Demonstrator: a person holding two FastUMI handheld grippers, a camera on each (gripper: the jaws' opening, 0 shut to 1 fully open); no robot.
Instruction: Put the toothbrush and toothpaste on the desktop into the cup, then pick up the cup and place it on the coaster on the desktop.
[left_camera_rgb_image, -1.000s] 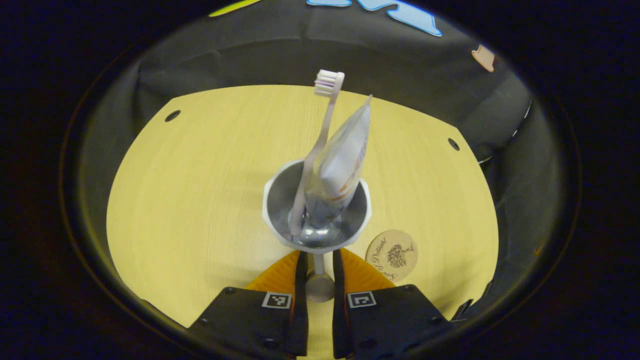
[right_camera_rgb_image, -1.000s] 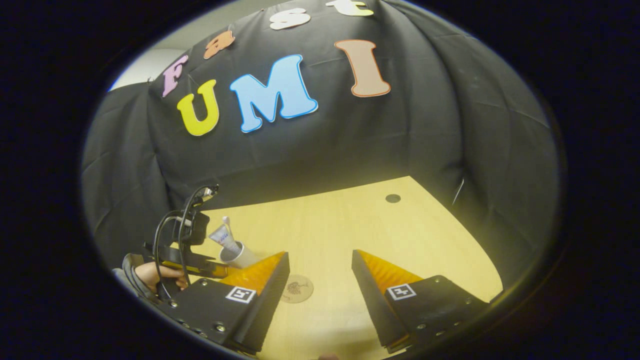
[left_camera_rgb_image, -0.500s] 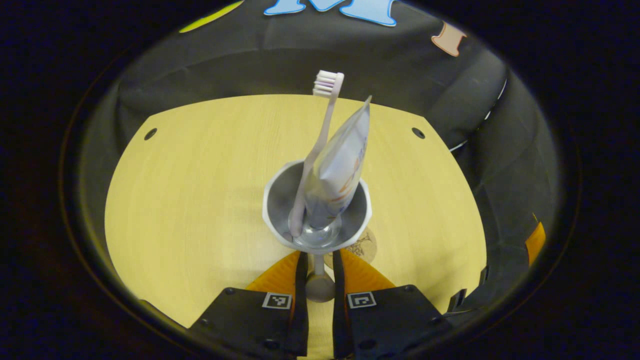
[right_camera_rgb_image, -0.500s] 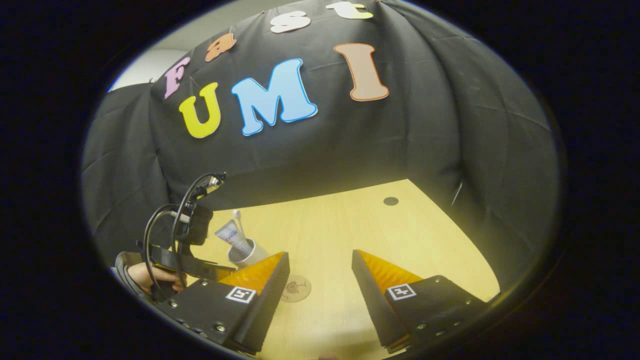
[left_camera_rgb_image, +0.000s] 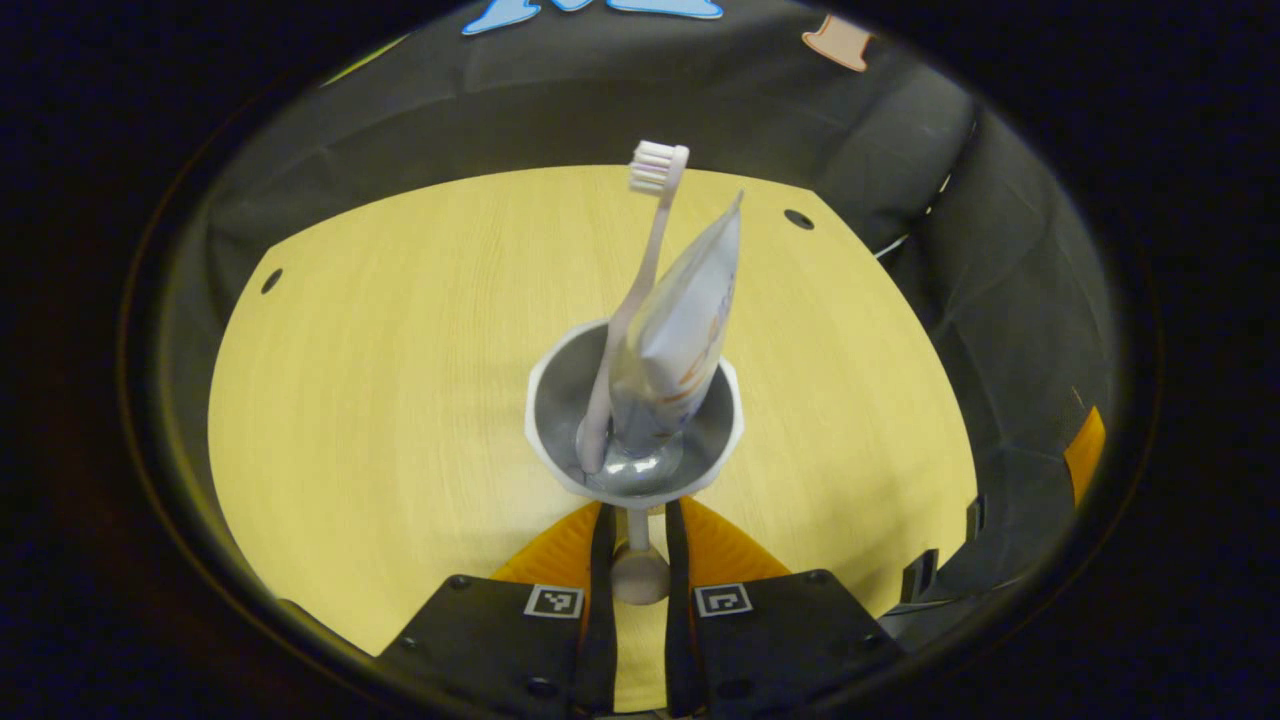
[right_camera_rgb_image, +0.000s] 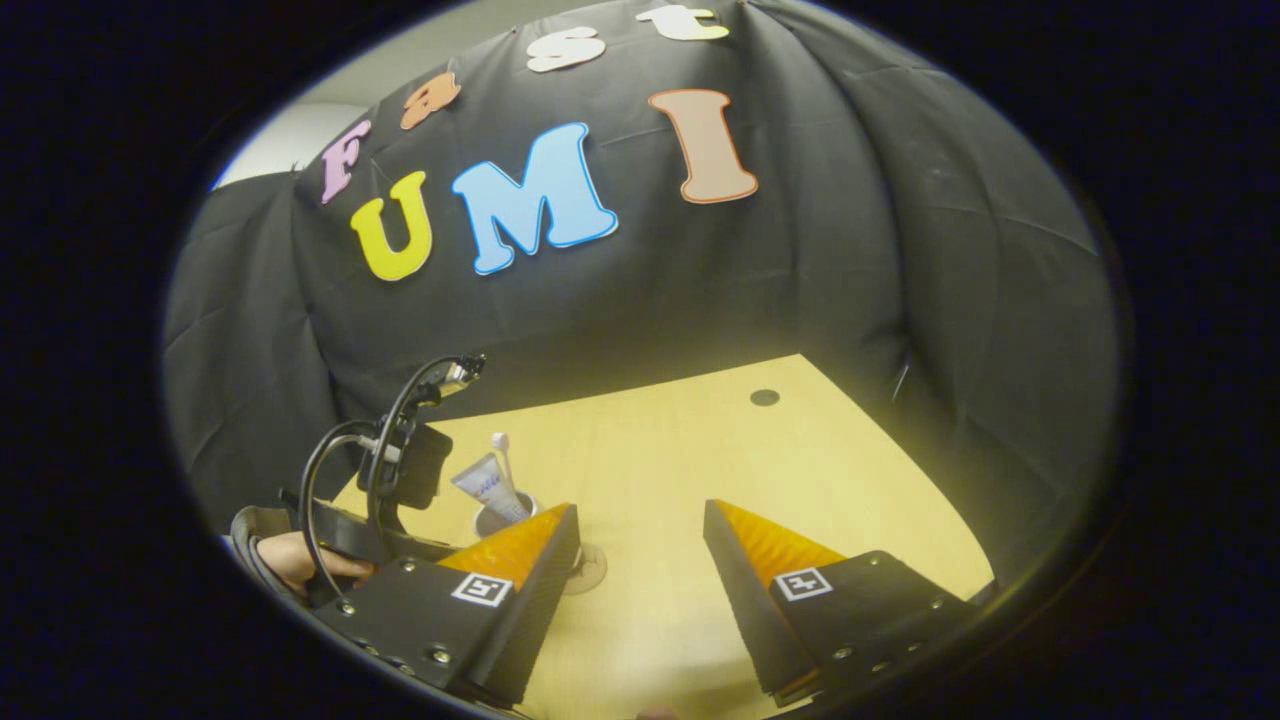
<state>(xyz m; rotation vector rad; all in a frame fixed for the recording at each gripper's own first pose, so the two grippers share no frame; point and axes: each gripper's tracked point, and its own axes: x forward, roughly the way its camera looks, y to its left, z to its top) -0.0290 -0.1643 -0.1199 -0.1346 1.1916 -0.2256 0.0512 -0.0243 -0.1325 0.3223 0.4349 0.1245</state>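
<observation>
Down at the bottom of the left gripper view, the left gripper is pinching in on the thin stem of the cup, one finger pressing on each side, and the stem's round foot is sitting between them. Just beyond the fingers the cup's grey bowl is opening up toward the camera, and it is carrying both items. The toothbrush is standing handle-down on the left of the bowl, leaning slightly right, with its bristle head up top. The toothpaste is standing beside it on the right, cap end down in the bowl, flat crimped end pointing up, and it is touching the brush handle low down. Behind the cup the yellow desk is stretching away to the black cloth wall.

Over in the right gripper view, the right gripper is hanging above the desk with its two fingers spread well apart and gripping nothing. Past its left finger, the coaster is peeking out on the desk, mostly hidden. Close behind it sits the cup, with toothpaste and toothbrush poking out; I cannot tell if the cup is touching the coaster. Further left, a hand is gripping the left gripper's handle.
</observation>
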